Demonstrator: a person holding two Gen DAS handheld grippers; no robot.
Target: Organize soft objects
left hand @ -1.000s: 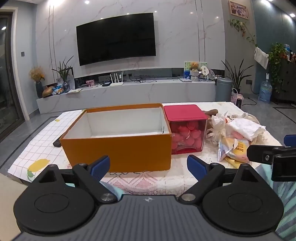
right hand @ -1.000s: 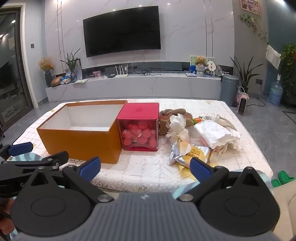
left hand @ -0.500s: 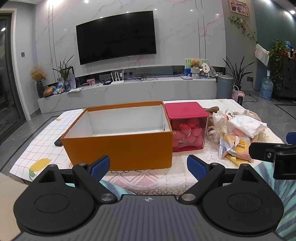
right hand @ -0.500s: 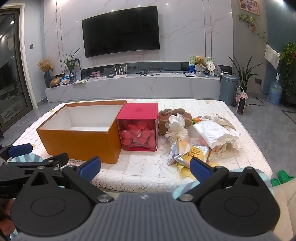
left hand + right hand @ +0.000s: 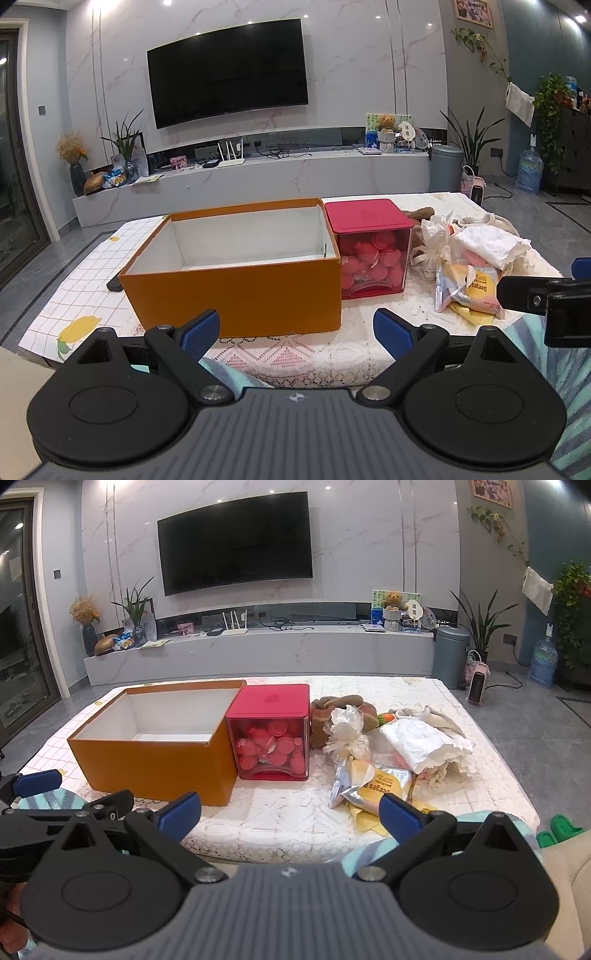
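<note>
Left wrist view: left tool point(image 5: 295, 326) spread wide, empty — right tool point(image 5: 290, 814) likewise. Soft objects pile point(image 5: 413, 742) on desk point(image 5: 295, 812), right of red container point(image 5: 271, 731); orange box point(image 5: 155, 744) left of it.

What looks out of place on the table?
Only the heap right of the red box: cloths, bags and a snack pack piled loose and overlapping. The orange box sits open and empty. No spill or damage shows.
</note>
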